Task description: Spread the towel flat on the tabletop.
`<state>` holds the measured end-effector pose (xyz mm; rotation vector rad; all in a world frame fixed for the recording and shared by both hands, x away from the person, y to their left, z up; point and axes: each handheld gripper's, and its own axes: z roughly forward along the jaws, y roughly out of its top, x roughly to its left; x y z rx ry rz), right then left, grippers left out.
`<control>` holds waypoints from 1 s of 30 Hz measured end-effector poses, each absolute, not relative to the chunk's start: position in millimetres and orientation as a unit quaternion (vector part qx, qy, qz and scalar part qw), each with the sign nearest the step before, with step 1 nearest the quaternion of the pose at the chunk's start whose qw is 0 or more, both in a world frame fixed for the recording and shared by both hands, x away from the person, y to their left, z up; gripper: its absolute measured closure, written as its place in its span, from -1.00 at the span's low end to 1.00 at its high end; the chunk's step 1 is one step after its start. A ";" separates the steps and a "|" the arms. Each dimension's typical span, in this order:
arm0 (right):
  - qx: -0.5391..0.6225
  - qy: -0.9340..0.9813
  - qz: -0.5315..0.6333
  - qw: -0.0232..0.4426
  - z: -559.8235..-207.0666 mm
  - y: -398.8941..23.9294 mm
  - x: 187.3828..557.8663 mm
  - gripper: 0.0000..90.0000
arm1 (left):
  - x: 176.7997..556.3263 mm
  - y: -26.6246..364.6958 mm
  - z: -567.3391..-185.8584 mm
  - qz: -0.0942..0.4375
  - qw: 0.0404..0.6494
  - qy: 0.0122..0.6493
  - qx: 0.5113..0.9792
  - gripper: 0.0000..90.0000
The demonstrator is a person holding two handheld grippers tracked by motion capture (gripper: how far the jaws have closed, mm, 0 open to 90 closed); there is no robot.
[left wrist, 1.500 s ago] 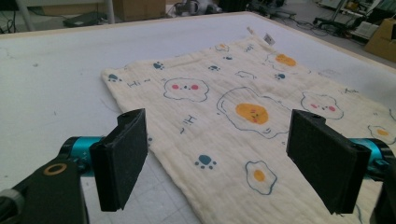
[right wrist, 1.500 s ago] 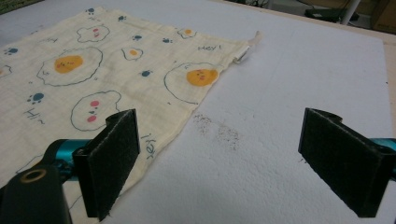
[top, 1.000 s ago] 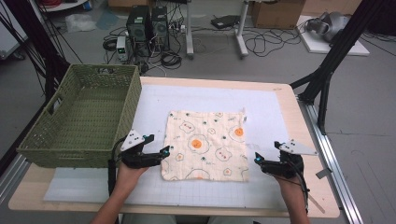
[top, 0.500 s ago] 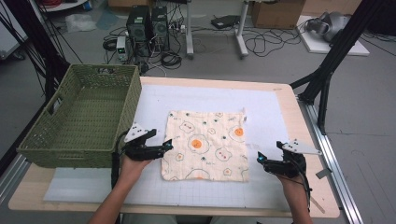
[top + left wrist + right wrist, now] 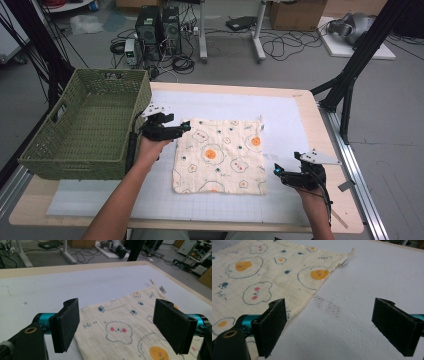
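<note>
A cream cloth printed with fried eggs and paw prints lies flat on the white mat. My left gripper sits at the cloth's far left corner. In the left gripper view it is open, and the cloth's corner lies between and below the jaws. My right gripper rests just off the cloth's right edge, near its front corner. In the right gripper view it stands open over bare mat, with the cloth's edge by its left jaw.
A green woven basket stands at the table's left, close behind the left hand. A small tag sticks out of the cloth's far right corner. Dark specks mark the mat. Black frame legs rise beyond the right edge.
The left gripper has moved away from the person along the cloth's left edge, up to its far corner. The right gripper has barely shifted.
</note>
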<state>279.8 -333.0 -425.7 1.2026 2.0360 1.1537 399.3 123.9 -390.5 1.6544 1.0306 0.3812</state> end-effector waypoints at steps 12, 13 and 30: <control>0.445 0.746 0.431 0.243 -426.6 -332.7 281.5 -0.74 | 442.8 110.2 -417.1 0.181 0.462 0.465 0.733 -0.37; 0.443 0.747 0.432 0.245 -427.0 -332.8 282.1 -0.74 | 445.6 110.5 -422.5 0.185 0.447 0.470 0.738 -0.38; 0.446 0.751 0.427 0.235 -431.2 -330.6 286.8 -0.73 | 458.4 106.1 -450.7 0.220 0.380 0.461 0.771 0.06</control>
